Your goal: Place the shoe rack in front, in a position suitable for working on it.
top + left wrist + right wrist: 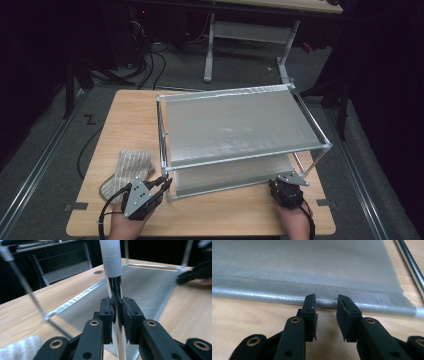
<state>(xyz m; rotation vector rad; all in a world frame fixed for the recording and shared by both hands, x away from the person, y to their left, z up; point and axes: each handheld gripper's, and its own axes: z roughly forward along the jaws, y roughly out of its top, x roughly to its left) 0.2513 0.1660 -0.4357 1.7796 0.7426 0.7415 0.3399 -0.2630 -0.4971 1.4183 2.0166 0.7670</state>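
A two-tier rack [240, 125] with a chrome frame and grey fabric shelves stands on the wooden table [135, 110]. My left gripper [166, 183] is at the rack's near left corner. In the left gripper view it [117, 312] is shut on the upright chrome post [115, 287], just below a white sleeve [112, 257]. My right gripper [283, 181] sits at the near right of the lower shelf. In the right gripper view it [325, 302] stands open, its tips just short of the hemmed front edge of the grey lower shelf [312, 270], with nothing between the pads.
A pale knitted cloth [127, 172] lies on the table left of the rack, beside my left hand. A chrome side tube [410, 260] runs along the lower shelf's right side. Beyond the table are a dark floor with cables and a white desk frame [245, 35].
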